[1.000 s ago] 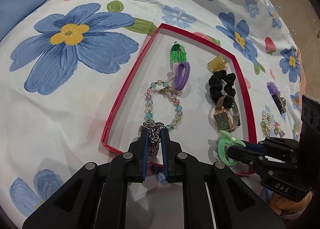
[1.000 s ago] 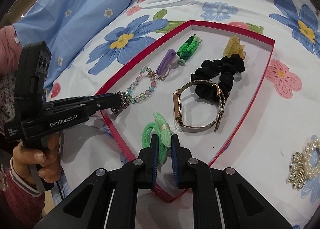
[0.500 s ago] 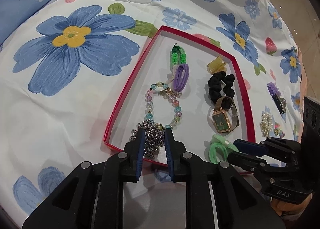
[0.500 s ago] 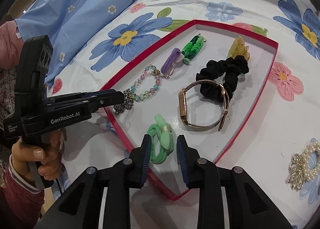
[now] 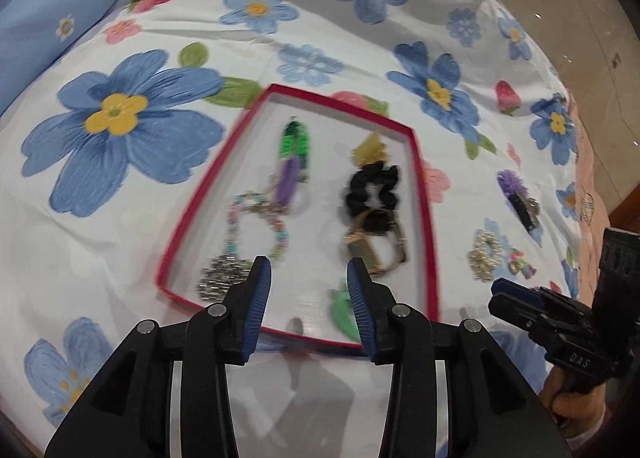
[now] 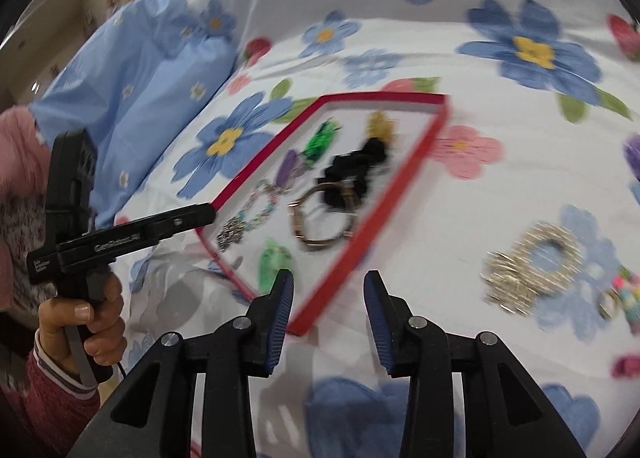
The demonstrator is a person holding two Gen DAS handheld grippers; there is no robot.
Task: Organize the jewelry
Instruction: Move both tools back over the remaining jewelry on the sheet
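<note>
Floral sheet [image 5: 280, 30]; blurred jewelry-filled red tray [image 5: 423, 194]

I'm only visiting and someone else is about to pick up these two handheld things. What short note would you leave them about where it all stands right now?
Left gripper: open, holding nothing, fingers over the near edge of the red tray.
Right gripper: open, holding nothing, off the tray's near corner.
In the tray: silver chain, beaded bracelet, green hair tie, watch, black scrunchie, plus purple, green and yellow pieces.
Done: the chain and green tie lie in the tray.
Left: pearl piece, small colourful piece and a purple-and-black clip lie on the bedsheet.
</note>
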